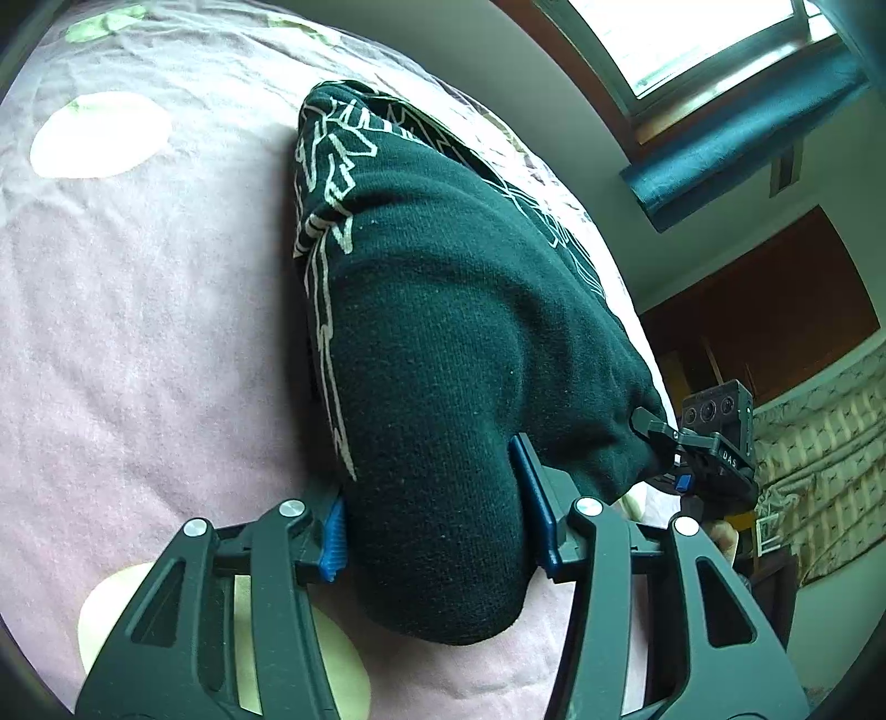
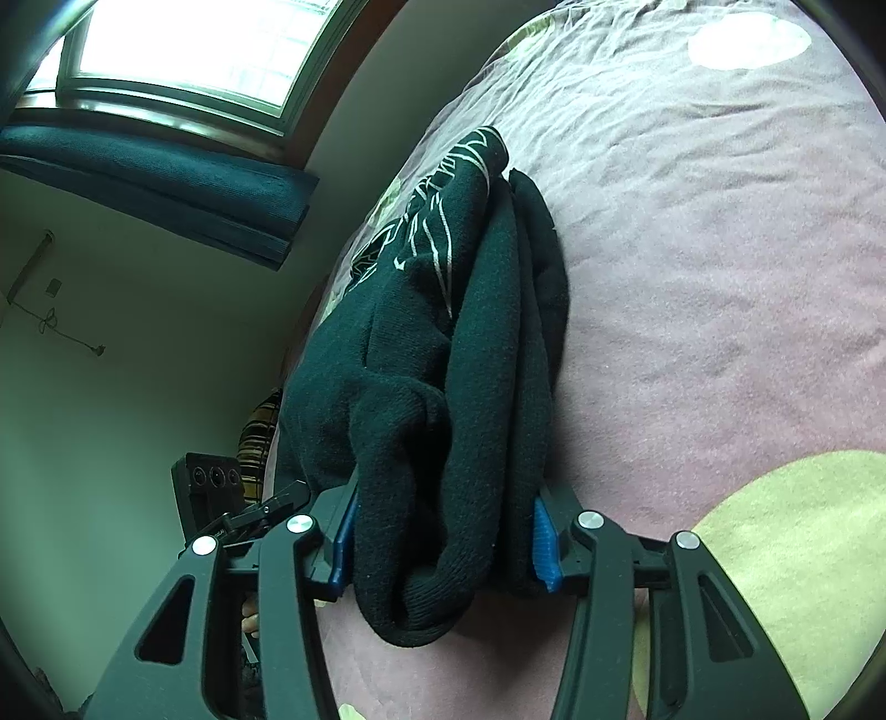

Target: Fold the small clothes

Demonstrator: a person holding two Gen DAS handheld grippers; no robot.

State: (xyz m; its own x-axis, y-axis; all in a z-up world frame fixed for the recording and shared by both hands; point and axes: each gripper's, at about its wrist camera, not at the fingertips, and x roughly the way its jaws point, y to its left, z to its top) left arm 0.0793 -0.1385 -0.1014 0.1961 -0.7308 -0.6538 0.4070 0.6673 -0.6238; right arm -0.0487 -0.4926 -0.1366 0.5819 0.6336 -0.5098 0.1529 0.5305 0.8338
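A dark green knit garment (image 1: 443, 332) with a white line pattern lies bunched and folded on a pink bedspread (image 1: 138, 332). My left gripper (image 1: 437, 520) is shut on one thick end of it, blue pads pressing both sides. My right gripper (image 2: 443, 537) is shut on the other end of the garment (image 2: 443, 360), where several layers hang between the pads. In the left wrist view the right gripper (image 1: 664, 437) shows at the garment's far corner. In the right wrist view the left gripper (image 2: 266, 509) shows at the lower left.
The pink bedspread (image 2: 720, 277) has pale round patches (image 1: 99, 135). The bed's edge runs behind the garment. Beyond it are a wall, a window (image 2: 194, 50) with a teal blind (image 2: 155, 183), and a dark wooden door (image 1: 775, 310).
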